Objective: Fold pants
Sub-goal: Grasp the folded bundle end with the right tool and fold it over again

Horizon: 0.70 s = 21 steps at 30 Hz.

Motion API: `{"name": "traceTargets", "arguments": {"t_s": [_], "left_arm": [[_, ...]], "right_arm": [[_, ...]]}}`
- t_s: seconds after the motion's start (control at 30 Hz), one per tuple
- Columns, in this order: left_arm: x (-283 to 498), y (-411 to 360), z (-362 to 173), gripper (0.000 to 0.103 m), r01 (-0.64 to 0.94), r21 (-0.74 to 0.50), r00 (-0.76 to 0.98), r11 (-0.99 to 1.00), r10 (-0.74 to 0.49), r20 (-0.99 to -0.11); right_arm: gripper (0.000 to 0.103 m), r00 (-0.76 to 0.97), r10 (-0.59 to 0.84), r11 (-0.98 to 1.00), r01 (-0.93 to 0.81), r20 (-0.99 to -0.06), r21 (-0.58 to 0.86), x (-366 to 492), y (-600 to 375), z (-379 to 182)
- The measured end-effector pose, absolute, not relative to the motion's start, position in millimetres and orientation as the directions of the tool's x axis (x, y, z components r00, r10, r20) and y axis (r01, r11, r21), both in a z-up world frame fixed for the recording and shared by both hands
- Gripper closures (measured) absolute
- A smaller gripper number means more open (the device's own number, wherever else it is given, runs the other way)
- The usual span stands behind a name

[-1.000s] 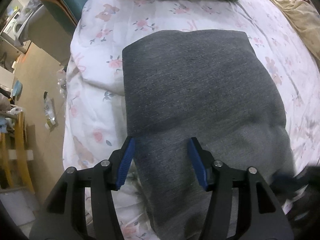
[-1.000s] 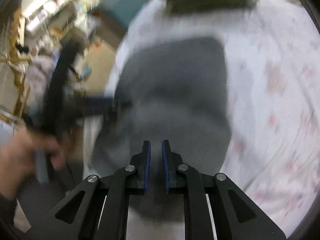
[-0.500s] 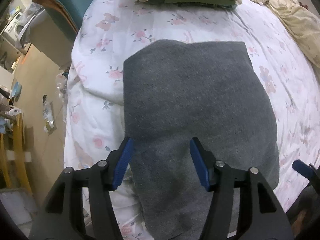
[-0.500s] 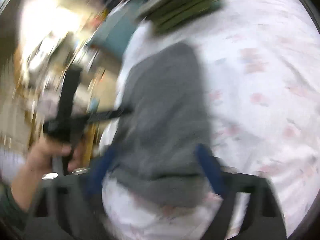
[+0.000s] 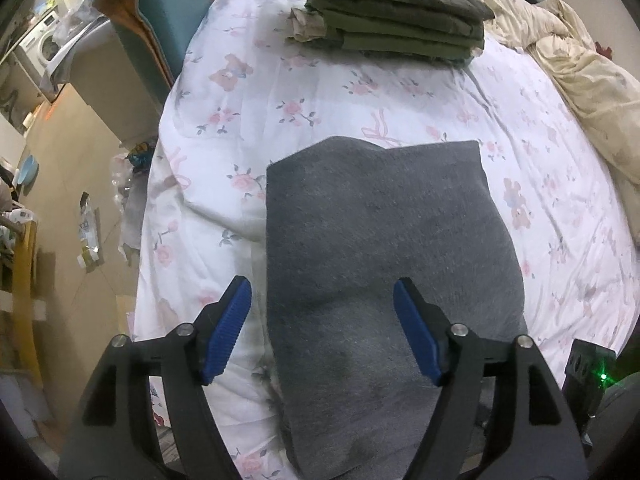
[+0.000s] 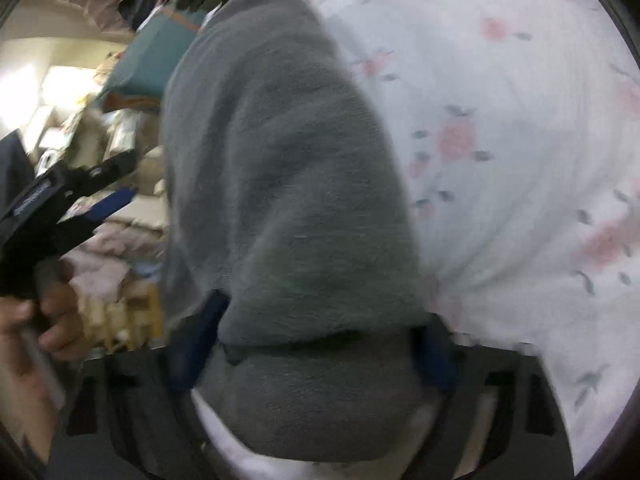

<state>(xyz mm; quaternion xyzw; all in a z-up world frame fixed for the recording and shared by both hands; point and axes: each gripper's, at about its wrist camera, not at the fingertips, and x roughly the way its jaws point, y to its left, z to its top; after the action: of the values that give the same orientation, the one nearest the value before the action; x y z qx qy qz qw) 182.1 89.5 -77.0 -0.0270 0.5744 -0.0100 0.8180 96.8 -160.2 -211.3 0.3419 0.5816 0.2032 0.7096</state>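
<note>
Floral bedsheet [image 5: 320, 92] carries one folded pair of grey pants [image 5: 384, 240] near its front edge. Only the left view shows one stack of folded green clothes [image 5: 396, 12] behind them and a washing machine [image 5: 38, 46]. Left gripper [image 5: 322, 332], jaws just widened, hangs open above the pants. Right gripper [image 6: 316, 344], jaws just narrowing, straddles the fold; its grip is unclear through blur. No writing is legible.

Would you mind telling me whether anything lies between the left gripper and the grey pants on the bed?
Nothing visible does. The left gripper, whose jaws have just been opening, hangs directly over the folded grey fleece pants on the floral bedsheet. The folded olive-green clothes sit well beyond.
</note>
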Motion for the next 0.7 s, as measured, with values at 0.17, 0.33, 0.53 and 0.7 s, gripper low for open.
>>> {"name": "traceTargets", "arguments": {"t_s": [0.17,0.33,0.53,0.7], "left_arm": [[182.5,109.6,-61.2,0.033,-0.094,-0.076,0.404,0.993,-0.032,-0.914],[182.8,143.7,-54.0,0.029,-0.226,-0.15,0.44,0.962,-0.037,-0.897],[184.0,155.7,-69.9,0.029,-0.279,-0.201,0.395,0.939,-0.078,-0.915],[188.5,132.1,-75.0,0.023,-0.18,-0.239,0.386,0.954,-0.155,-0.909]], "right_arm": [[0.066,0.299,0.689,0.684,0.035,-0.661,0.729,101.4,-165.2,-173.9],[0.068,0.325,0.672,0.729,-0.134,-0.665,0.671,129.5,-193.4,-113.0],[0.068,0.332,0.589,0.807,-0.206,-0.737,0.553,210.5,-282.3,-98.7],[0.056,0.194,0.569,0.815,-0.001,-0.799,0.58,246.3,-336.4,-171.1]]}}
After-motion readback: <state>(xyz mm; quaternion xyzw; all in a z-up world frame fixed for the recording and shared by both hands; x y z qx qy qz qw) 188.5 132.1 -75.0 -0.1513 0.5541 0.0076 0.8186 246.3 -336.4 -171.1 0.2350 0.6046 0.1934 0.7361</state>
